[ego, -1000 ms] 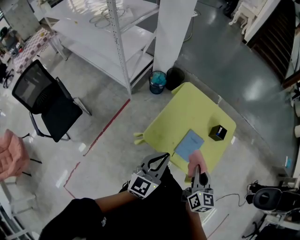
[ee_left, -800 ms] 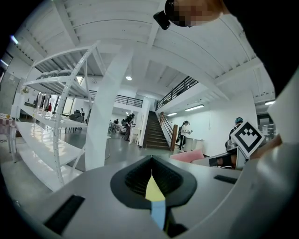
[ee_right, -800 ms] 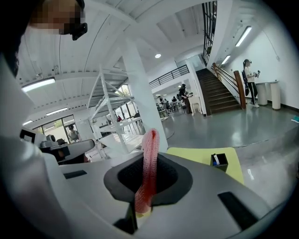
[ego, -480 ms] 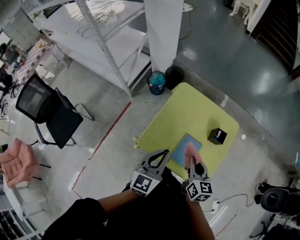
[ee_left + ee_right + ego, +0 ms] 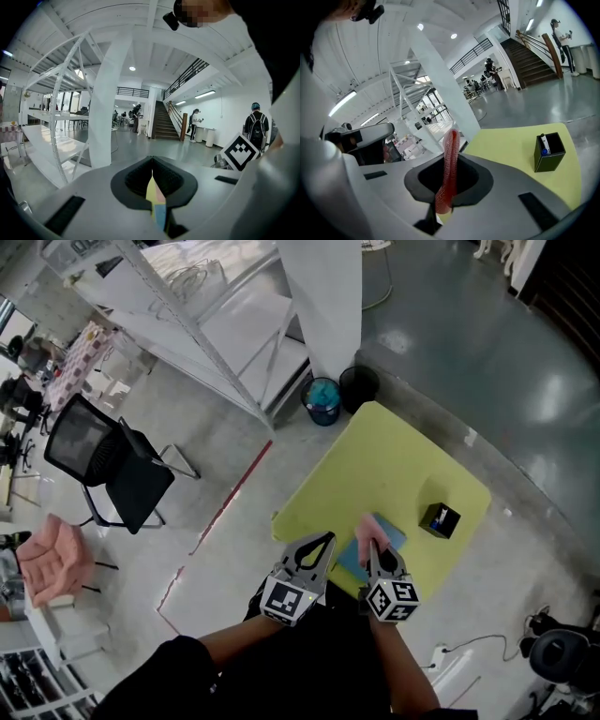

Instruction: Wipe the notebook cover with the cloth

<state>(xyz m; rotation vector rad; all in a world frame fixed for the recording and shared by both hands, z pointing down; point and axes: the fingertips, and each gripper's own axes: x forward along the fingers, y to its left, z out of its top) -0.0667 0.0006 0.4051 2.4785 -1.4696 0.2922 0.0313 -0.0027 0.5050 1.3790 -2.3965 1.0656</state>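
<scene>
Pointing lengthwise forward from the clamped right tool [image 5: 451, 161], pink cloth [image 5: 450, 140]; left tool [image 5: 152, 163] closed, empty.

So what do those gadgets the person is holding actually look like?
Each is a grey moulded body. The left gripper and right gripper end in two jaws lined with black ribbed pads. Each carries a cube printed with black-and-white square markers. The person wears a dark sleeve.
</scene>
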